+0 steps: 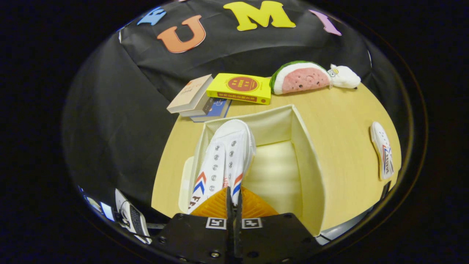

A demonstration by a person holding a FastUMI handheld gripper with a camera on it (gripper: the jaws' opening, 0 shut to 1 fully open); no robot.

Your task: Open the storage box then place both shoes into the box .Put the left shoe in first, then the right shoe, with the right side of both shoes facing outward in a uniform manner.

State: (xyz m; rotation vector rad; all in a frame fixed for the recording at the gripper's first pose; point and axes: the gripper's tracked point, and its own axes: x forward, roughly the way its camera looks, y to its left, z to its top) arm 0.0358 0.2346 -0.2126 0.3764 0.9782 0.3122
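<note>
shoe (pixel 223 154) in box (pixel 311 172), other shoe (pixel 382 150) right
</note>
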